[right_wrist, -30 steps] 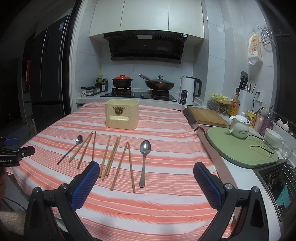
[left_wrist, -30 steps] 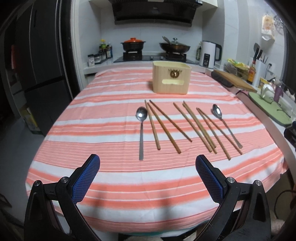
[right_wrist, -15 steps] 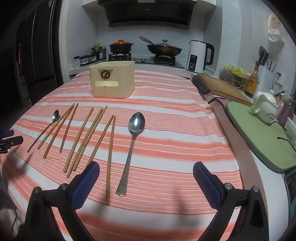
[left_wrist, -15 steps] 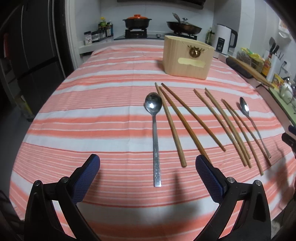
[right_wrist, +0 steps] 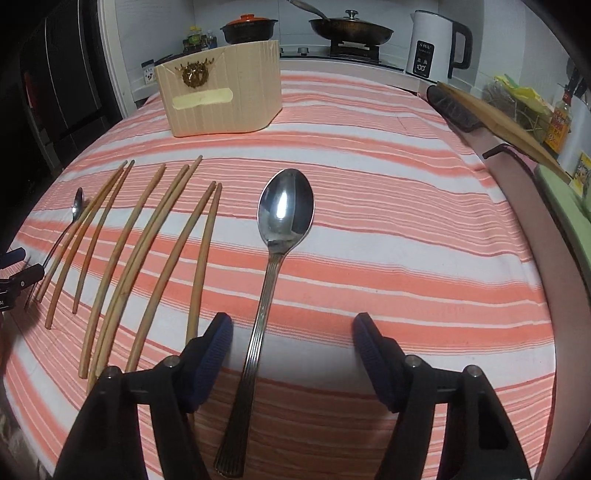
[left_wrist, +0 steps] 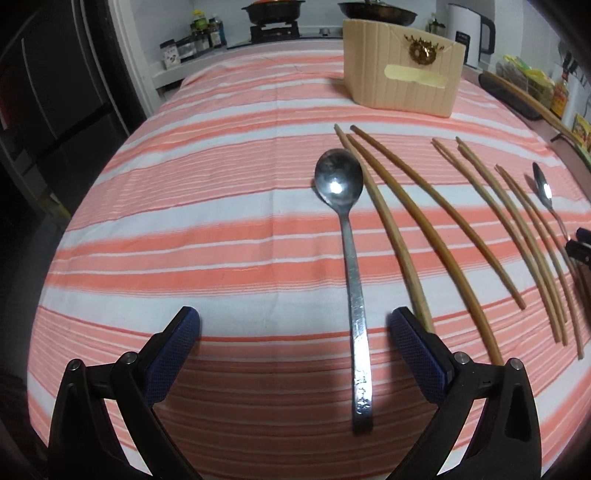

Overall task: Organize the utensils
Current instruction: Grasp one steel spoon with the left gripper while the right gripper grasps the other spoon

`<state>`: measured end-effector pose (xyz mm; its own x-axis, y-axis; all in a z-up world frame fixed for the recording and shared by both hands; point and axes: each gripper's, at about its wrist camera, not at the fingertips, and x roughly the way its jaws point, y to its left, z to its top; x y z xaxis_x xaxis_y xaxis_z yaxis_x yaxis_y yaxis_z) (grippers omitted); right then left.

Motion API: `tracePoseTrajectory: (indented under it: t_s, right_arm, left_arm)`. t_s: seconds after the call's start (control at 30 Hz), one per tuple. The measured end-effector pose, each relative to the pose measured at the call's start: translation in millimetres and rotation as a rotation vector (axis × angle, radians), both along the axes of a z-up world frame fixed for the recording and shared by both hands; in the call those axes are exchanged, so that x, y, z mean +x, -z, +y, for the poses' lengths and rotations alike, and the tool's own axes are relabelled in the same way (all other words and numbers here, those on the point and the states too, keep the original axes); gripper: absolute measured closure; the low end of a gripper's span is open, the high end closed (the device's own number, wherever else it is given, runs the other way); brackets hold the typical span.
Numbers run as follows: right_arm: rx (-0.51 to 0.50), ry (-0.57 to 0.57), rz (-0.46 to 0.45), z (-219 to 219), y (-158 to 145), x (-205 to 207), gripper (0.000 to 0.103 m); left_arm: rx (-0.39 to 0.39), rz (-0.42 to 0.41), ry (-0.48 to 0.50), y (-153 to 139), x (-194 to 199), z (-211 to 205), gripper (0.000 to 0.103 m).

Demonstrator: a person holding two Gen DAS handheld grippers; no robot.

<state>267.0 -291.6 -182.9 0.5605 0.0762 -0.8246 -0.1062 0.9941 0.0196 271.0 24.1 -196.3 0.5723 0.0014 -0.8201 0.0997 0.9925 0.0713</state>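
Several wooden chopsticks point(left_wrist: 424, 221) lie in a row on the striped cloth, with a metal spoon at each end. My left gripper point(left_wrist: 295, 332) is open, low over the cloth, its fingers astride the handle of the plain spoon point(left_wrist: 351, 266). My right gripper point(right_wrist: 293, 336) is open, its fingers astride the handle of the ribbed spoon point(right_wrist: 273, 266). A beige holder box point(left_wrist: 402, 62) stands behind the row; it also shows in the right wrist view point(right_wrist: 221, 92). The chopsticks point(right_wrist: 155, 251) lie left of the right gripper.
The table has an orange-and-white striped cloth point(left_wrist: 221, 229). Behind it are a stove with pots point(right_wrist: 347, 29), a white kettle point(right_wrist: 436, 40) and jars. A wooden cutting board point(right_wrist: 495, 118) and a green mat lie on the counter at right. A fridge stands at left.
Both grippers have moved forward and down toward the table, each closing in on its spoon handle. The right gripper's jaws stand slightly narrower. Nothing on the table has moved.
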Motion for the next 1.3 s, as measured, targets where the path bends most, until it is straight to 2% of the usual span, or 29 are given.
tracePoseTrajectory:
  t_s: [0.1,0.27,0.57,0.8,1.3]
  right_arm:
    - [-0.002,-0.005,0.010,-1.6,-0.1,5.9,0.033]
    - [0.000,-0.016,0.005,-5.5,0.6,13.1,0.031]
    - [-0.001,-0.028,0.003,-2.5,1.0,37.5,0.031]
    - [-0.001,-0.070,-0.001,-1.0,1.3,49.0,0.031]
    - [-0.016,-0.036,-0.034,10.9,2.7,71.7,0.033]
  left_arm:
    - [-0.074,0.031,-0.011,2.4,3.8,11.8,0.000]
    - [-0.058,0.045,0.025,1.7,4.4,10.0,0.000]
    - [-0.057,0.085,0.043,1.3,39.4,2.7,0.000]
    - [-0.063,0.054,0.072,3.6,57.9,-1.0,0.000]
    - [-0.067,0.004,0.080,6.6,88.6,-9.8,0.001]
